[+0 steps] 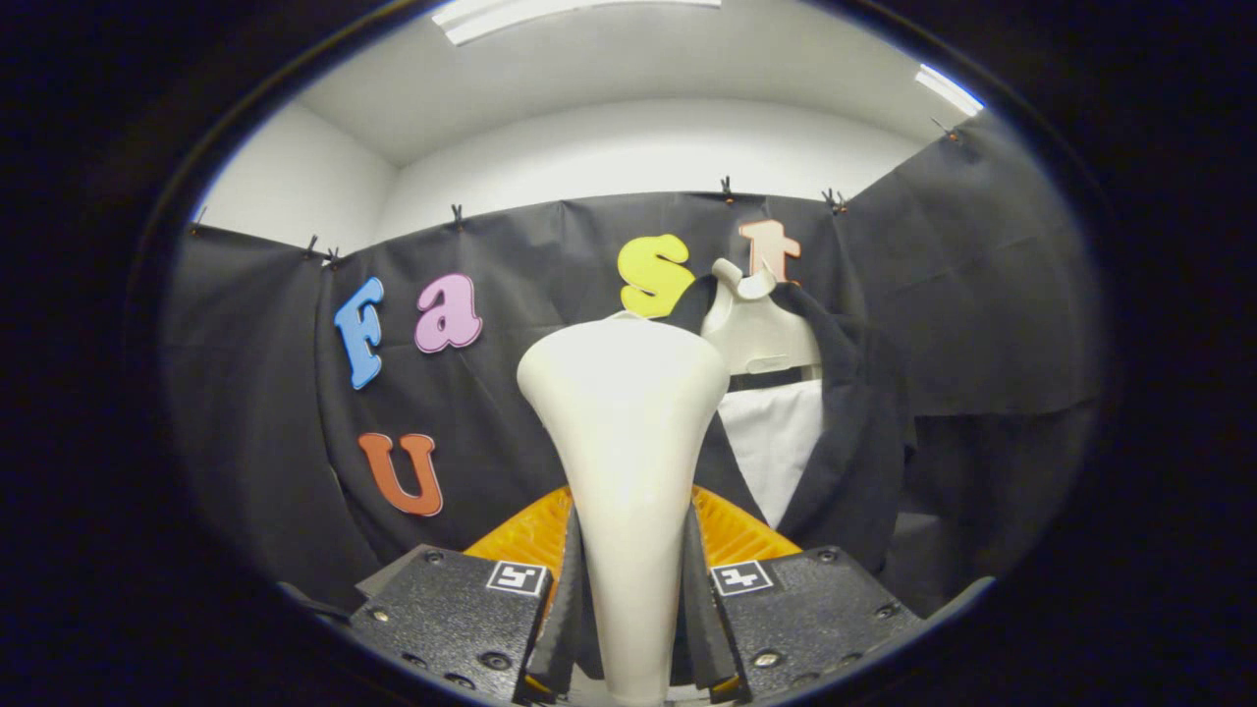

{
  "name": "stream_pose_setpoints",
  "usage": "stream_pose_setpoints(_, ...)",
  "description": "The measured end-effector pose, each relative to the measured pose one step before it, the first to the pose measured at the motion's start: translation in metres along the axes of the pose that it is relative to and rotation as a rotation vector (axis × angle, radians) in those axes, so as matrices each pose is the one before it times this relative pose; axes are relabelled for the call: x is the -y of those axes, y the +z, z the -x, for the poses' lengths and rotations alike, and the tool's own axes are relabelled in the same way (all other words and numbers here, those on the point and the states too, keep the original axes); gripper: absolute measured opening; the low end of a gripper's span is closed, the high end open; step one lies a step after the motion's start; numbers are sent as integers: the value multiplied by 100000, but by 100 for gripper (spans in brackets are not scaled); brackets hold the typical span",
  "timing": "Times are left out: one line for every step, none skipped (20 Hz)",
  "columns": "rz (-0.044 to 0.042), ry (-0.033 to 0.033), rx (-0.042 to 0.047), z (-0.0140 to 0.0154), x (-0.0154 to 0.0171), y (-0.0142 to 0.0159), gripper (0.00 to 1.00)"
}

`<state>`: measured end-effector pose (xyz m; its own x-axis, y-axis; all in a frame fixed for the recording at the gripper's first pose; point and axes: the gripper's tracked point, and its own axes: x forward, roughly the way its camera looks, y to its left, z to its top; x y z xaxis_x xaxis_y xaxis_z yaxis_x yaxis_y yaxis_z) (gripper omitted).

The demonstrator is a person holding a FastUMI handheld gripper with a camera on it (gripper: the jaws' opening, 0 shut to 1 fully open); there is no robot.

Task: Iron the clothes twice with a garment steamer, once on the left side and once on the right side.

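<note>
— Looking along the hand-held gripper (628, 599), what did it have?

— It was clamped on the cream-white plastic garment steamer (627, 442). Both fingers (565, 599) pressed against the narrow handle, one on each side, and the steamer stood upright between them. Its neck widened upward into a broad, rounded head that rose well above the fingertips.

— And the clothes?

— A black jacket (854, 432) hung beyond the steamer and off to its right, draped over a pale plastic bust-shaped hanger (756, 329). The jacket's front was open in a V, with a white shirt panel (776, 442) showing between the lapels. The steamer's head covered the jacket's left side, so that part could not be made out.

— Was the head touching the fabric?

— That could not be told; the head overlapped the jacket, yet the gap between them was not visible.

— Anything else nearby?

— An orange ribbed part (732, 530) of the gripper showed just behind the fingers, on both sides of the handle. Behind everything hung the black cloth wall (982, 295) of the booth, with white room walls and a ceiling light (511, 15) above it.
</note>
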<state>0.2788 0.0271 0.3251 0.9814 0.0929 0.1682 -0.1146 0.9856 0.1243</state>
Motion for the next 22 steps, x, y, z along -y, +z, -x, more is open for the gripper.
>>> stream_pose_setpoints(1207, -1061, -735, -1064, 108, 207, 47)
stream_pose_setpoints(902, -1046, -911, -991, 196, 169, 47)
stream_pose_setpoints(879, -850, -779, -814, 71, 73, 47)
stream_pose_setpoints(1161, -862, -1095, -728, 56, -80, 47)
stream_pose_setpoints(1198, -866, -574, -728, -29, -89, 47)
stream_pose_setpoints(1983, -1324, -549, -590, 160, -172, 47)
stream_pose_setpoints(2174, -1370, -383, -467, 191, -346, 47)
stream_pose_setpoints(2007, -1223, -616, -457, 120, -234, 47)
stream_pose_setpoints(1575, -1119, -812, -287, 101, -333, 47)
stream_pose_setpoints(1473, -1593, -535, -263, 273, -267, 47)
stream_pose_setpoints(1608, -1609, -431, -253, 291, -343, 47)
stream_pose_setpoints(1299, -810, -520, -191, 156, -319, 47)
stream_pose_setpoints(811, -405, -489, -127, 139, -209, 47)
stream_pose_setpoints(580, -308, -650, -76, 74, -228, 47)
stream_pose_setpoints(226, -202, -440, -176, 94, -283, 47)
stream_pose_setpoints(496, -377, -723, -69, 158, -390, 47)
stream_pose_setpoints(298, -338, -926, -65, 333, -354, 47)
stream_pose_setpoints(-113, -97, -1018, -59, 274, -455, 47)
stream_pose_setpoints(-435, 71, -1316, -6, 289, -577, 47)
stream_pose_setpoints(-805, 162, -1314, -16, 186, -501, 47)
stream_pose_setpoints(70, -162, -649, -128, 247, -463, 47)
stream_pose_setpoints(625, -612, -497, -76, 318, -424, 47)
